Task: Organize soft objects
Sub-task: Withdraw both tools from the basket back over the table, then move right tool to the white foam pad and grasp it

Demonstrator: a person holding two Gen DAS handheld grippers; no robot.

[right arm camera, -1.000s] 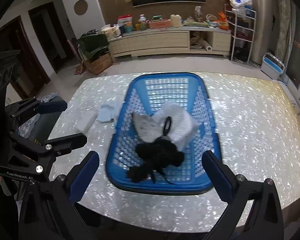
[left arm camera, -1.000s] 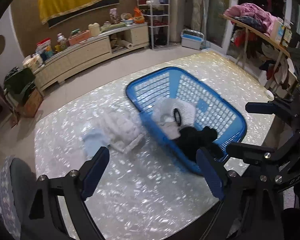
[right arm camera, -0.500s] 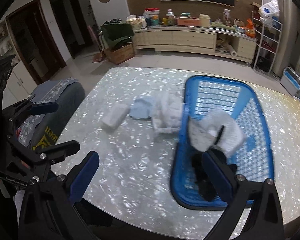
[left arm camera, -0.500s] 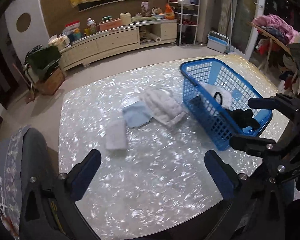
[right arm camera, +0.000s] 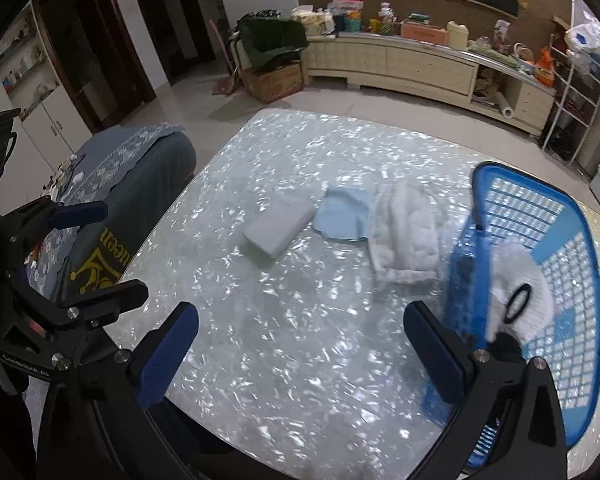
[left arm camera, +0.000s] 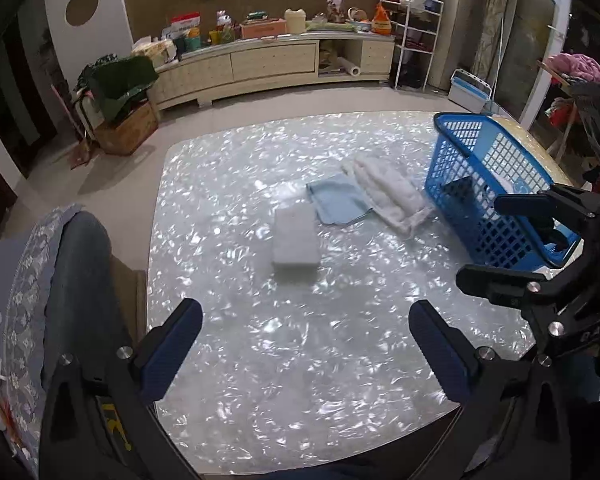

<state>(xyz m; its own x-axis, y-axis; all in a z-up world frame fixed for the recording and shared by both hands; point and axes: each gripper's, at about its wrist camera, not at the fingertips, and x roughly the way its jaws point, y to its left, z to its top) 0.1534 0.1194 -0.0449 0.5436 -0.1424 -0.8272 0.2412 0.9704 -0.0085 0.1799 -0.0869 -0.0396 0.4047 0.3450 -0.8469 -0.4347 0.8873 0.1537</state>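
Note:
Three soft items lie in a row on the pearly table (left arm camera: pixel 300 320): a folded grey-white cloth (left arm camera: pixel 296 240) (right arm camera: pixel 278 232), a light blue cloth (left arm camera: pixel 338 204) (right arm camera: pixel 346 218) and a fluffy white towel (left arm camera: pixel 388 194) (right arm camera: pixel 406 236). To their right stands the blue basket (left arm camera: pixel 488 184) (right arm camera: pixel 560 240), which holds a white cloth with a black ring (right arm camera: pixel 520 292) and a dark item (right arm camera: pixel 508 344). My left gripper (left arm camera: pixel 306 344) hangs open above bare table, short of the folded cloth. Beside the basket's near corner, my right gripper (right arm camera: pixel 300 344) is open too, with nothing between its fingers.
A chair with a blue-grey patterned cover (left arm camera: pixel 60 280) presses against the table's left edge. Across the floor stand a long low cabinet (left arm camera: pixel 272 64), a cardboard box under green cloth (left arm camera: pixel 124 128) and a wire shelf (left arm camera: pixel 416 40). A rack of clothes (left arm camera: pixel 580 68) is at the right.
Both grippers have swung left from over the basket to over the table, so the basket now sits at the right. The left jaws have spread a little wider.

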